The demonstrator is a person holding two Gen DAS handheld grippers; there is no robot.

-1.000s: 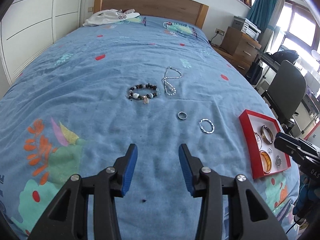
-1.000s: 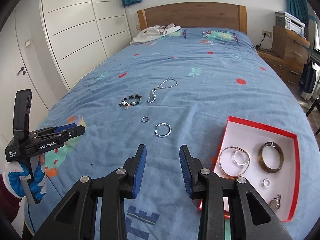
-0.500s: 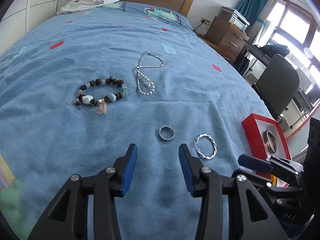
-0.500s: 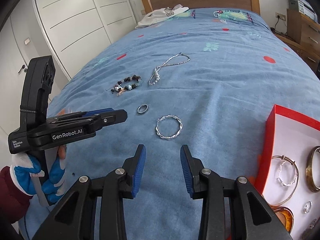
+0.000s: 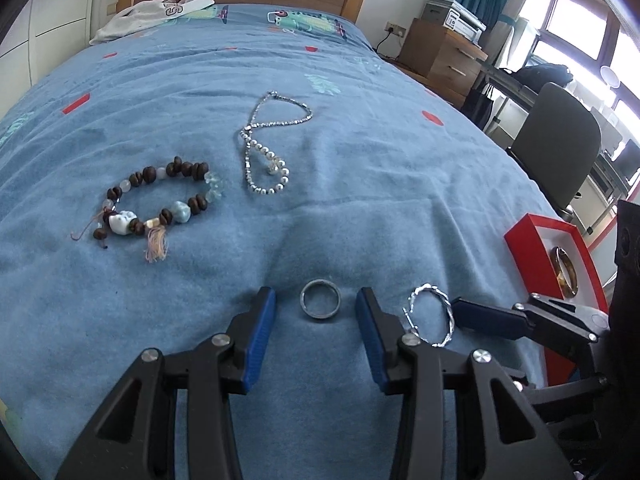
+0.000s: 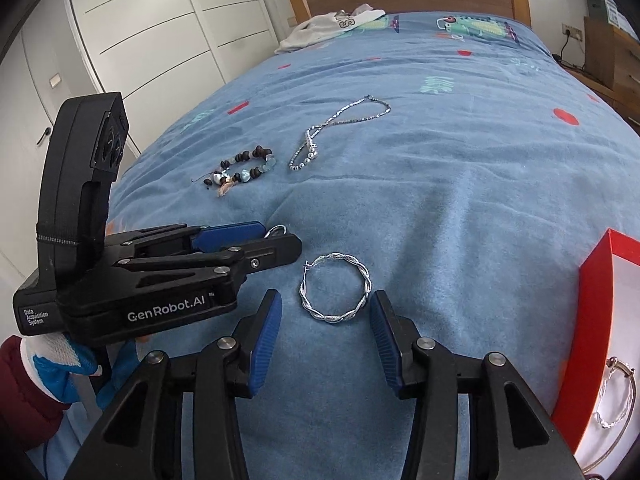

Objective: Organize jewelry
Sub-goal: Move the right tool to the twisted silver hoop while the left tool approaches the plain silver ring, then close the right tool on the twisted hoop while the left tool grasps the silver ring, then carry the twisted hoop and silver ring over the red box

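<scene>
Small plain grey metal ring (image 5: 320, 305) lay flat on the blue patterned bedspread (image 5: 360, 160), round band, dull finish. Twisted silver rope-style hoop (image 6: 335, 293) lay flat just right of it, thin clasp pin at its upper left. Further up the bed: brown-and-pale beaded bracelet with tassel (image 5: 158, 206), and silver bead chain necklace (image 5: 269, 146) in a loose loop beside it. Red cardboard tray with white lining (image 5: 532, 252) sat at the bed's right edge, amber bangle (image 5: 563, 276) inside; silver bangle (image 6: 612, 396) also in it, seen from the right wrist view.

Left claw (image 5: 316, 330) apart, blue pads either side of the grey ring, not touching it; holding nothing. Right claw (image 6: 326, 340) apart and opening, twisted hoop between the pads' tips, pads clear of it, nothing gripped. Both claws angled down at the bedspread, side by side, close to each other.
</scene>
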